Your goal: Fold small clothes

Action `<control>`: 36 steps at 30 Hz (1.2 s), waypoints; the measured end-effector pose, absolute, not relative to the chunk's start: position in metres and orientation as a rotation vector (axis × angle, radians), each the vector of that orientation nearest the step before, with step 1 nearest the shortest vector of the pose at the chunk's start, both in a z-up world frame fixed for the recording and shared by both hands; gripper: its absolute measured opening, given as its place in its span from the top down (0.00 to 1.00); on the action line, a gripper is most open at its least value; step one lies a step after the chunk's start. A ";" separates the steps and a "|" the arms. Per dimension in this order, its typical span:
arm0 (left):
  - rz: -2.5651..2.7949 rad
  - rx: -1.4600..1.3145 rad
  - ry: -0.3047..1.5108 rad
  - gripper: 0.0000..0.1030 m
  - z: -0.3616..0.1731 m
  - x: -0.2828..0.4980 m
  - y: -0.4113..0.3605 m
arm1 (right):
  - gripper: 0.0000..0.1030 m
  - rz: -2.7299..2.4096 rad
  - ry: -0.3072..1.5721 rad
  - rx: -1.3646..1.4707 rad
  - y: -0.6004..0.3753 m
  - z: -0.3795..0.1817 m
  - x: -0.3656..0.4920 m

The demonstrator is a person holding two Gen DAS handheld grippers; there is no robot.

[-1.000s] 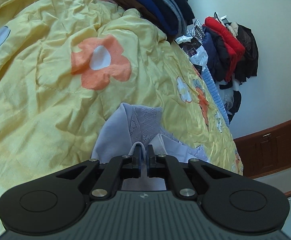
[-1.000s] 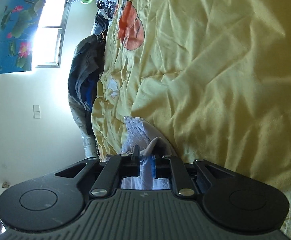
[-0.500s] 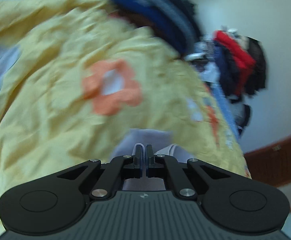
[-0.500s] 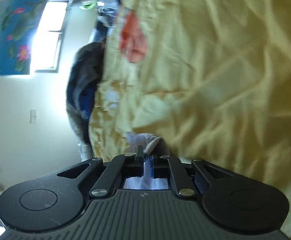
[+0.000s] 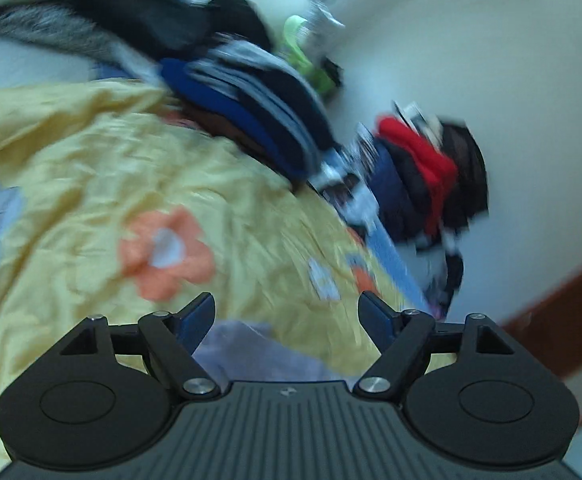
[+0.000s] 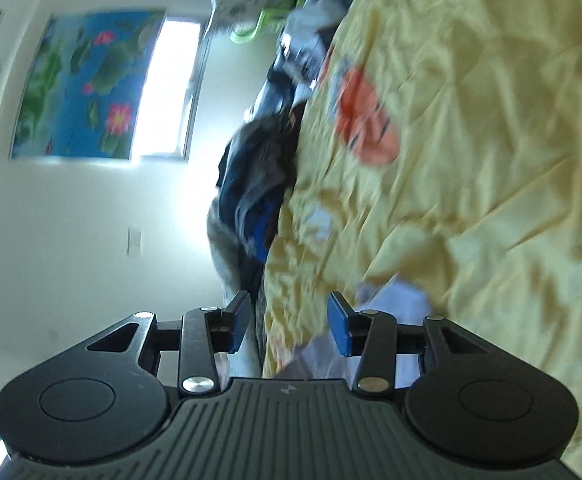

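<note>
Item one, left gripper [image 5: 287,310]: you are holding its jaws spread wide, having just opened them off the pale lilac garment [image 5: 251,346], which a second ago sat pinched between the pads; nothing is between the fingers now, and the garment is lying at six o'clock just below them on the yellow flowered quilt [image 5: 91,184]. Item two, right gripper [image 6: 289,320]: its jaws are partly apart and have likewise just been opening; the same garment [image 6: 403,300] is resting at four o'clock beside the right finger, released, not clamped. Item three, background: a pile of dark clothes [image 5: 251,92] is sitting at twelve o'clock in the left view. Judgement: both releases suggest you are finishing one fold, and the garment is ready for checking or another fold.
</note>
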State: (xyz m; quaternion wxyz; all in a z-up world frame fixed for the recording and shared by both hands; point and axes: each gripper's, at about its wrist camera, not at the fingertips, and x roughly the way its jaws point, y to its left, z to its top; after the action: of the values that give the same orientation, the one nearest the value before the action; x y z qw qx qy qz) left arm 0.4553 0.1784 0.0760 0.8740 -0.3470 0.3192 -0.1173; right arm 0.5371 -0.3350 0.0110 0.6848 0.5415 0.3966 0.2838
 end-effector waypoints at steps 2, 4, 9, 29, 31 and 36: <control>-0.317 -0.607 0.687 0.24 0.072 0.461 0.140 | 0.57 0.672 0.934 1.149 -0.312 0.013 0.542; -0.351 -0.520 0.707 0.24 0.063 0.471 0.112 | 0.56 0.660 0.980 1.112 -0.293 0.007 0.551; -0.171 -0.431 0.808 0.24 0.019 0.504 0.105 | 0.63 0.496 1.057 1.085 -0.289 -0.033 0.566; -0.039 0.206 0.668 0.24 0.016 0.347 0.019 | 0.50 0.627 0.992 0.541 -0.244 0.014 0.401; -0.042 0.167 0.641 0.19 0.008 0.345 0.026 | 0.59 0.601 0.981 0.527 -0.246 0.004 0.397; -0.041 0.080 0.705 0.17 0.014 0.355 0.038 | 0.75 0.505 1.017 0.667 -0.269 -0.003 0.406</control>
State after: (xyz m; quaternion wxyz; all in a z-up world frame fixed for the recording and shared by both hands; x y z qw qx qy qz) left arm 0.3549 0.0381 0.0142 0.9375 0.0390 0.3452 -0.0201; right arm 0.4060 -0.2685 -0.0033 0.7910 0.3099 0.4725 0.2346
